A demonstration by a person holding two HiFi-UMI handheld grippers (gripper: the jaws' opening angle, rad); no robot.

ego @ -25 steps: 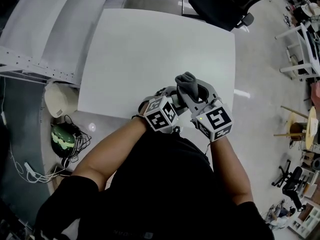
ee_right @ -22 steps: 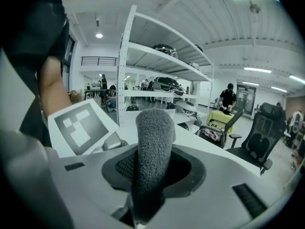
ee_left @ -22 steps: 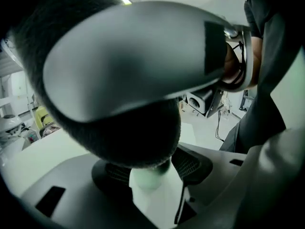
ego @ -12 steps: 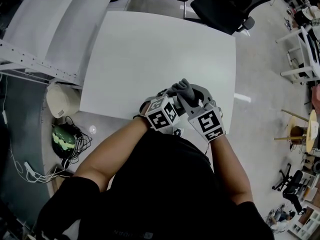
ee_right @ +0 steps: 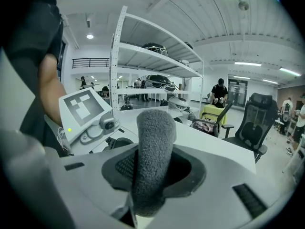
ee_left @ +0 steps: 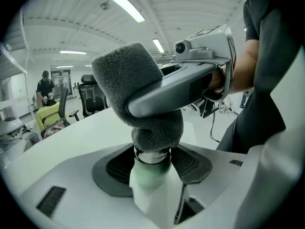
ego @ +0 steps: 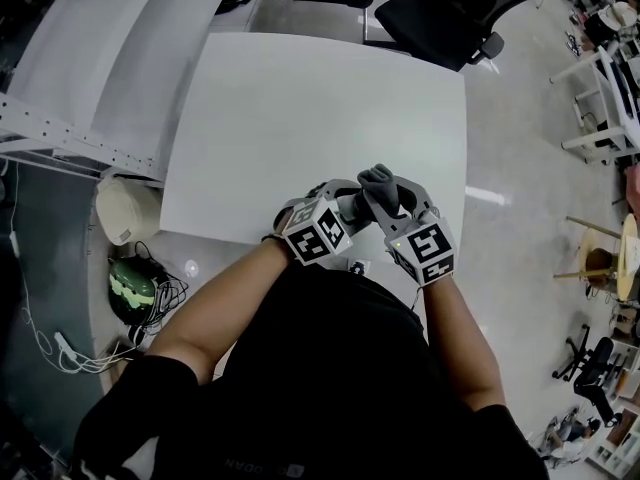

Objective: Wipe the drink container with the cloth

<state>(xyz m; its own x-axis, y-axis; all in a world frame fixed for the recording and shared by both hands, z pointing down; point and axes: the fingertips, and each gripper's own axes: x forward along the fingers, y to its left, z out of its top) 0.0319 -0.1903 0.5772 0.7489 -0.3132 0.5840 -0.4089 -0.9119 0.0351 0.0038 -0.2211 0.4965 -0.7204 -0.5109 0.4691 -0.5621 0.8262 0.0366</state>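
Observation:
A pale green and white drink container [ee_left: 151, 178] stands between the jaws of my left gripper [ee_left: 151, 171], which is shut on it; a dark ring marks its neck. My right gripper [ee_right: 145, 185] is shut on a grey fuzzy cloth [ee_right: 151, 151], and that cloth [ee_left: 138, 97] covers the container's top. In the head view both grippers meet at the near edge of the white table [ego: 300, 108]: the left gripper [ego: 335, 208] on the left, the right gripper [ego: 385, 196] on the right, with the cloth [ego: 378, 190] between them. The container is hidden there.
A black office chair [ego: 450, 8] stands past the table's far right corner. White shelving [ego: 90, 58] runs along the left. A beige helmet-like object [ego: 125, 208], a green bag [ego: 130, 288] and cables lie on the floor at left. People stand far off in the hall.
The two grippers stayed pressed together at the table's near edge. The right gripper and cloth shifted slightly back and forth over the container; both grips are unchanged.

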